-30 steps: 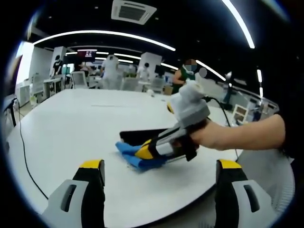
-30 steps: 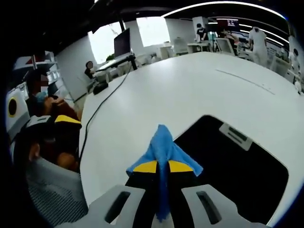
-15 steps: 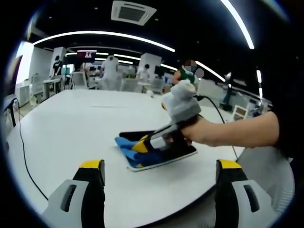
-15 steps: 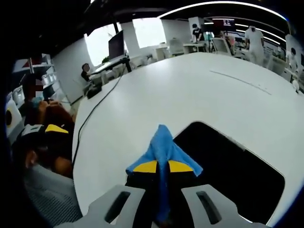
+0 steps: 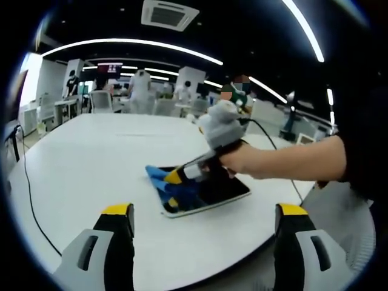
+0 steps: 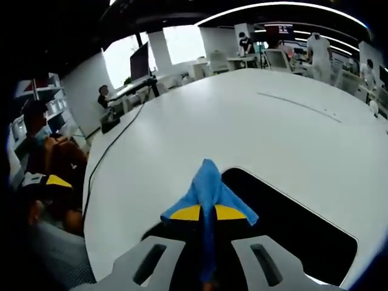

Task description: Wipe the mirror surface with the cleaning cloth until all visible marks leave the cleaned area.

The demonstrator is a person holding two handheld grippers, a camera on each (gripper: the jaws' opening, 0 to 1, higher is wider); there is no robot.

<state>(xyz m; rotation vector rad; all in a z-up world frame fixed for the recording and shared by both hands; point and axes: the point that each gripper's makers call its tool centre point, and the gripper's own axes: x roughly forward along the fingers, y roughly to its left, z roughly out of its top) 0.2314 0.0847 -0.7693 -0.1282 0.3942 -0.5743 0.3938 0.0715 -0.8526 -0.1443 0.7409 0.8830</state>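
Over the last second I have carried my right gripper (image 5: 173,177) across the mirror (image 5: 225,193) from its near side toward the far left corner, and in the left gripper view the blue cleaning cloth (image 5: 159,176) now sits at that corner where a second ago it was bunched at the near edge. In the right gripper view the right gripper's (image 6: 208,213) yellow-tipped jaws are pressed together on the cleaning cloth (image 6: 208,182), a fold of it standing up between the tips, and the dark mirror (image 6: 291,233) lies under and to the right of them on the white table (image 6: 200,115); its far edge has slid closer to the jaws as I pushed forward. My left gripper (image 5: 205,221) hangs back over the near part of the table (image 5: 79,157), jaws spread wide and holding nothing, well apart from the mirror. I read this as mid-wipe: one stroke has reached the end of the glass, so the pass has covered a strip along the left side. The surface looks uniformly dark and I cannot make out any marks at this size, so I cannot judge how clean it is. The rest of the glass toward the right probably needs passes yet, and I must keep the cloth pressed flat so that it does not run off the edge.
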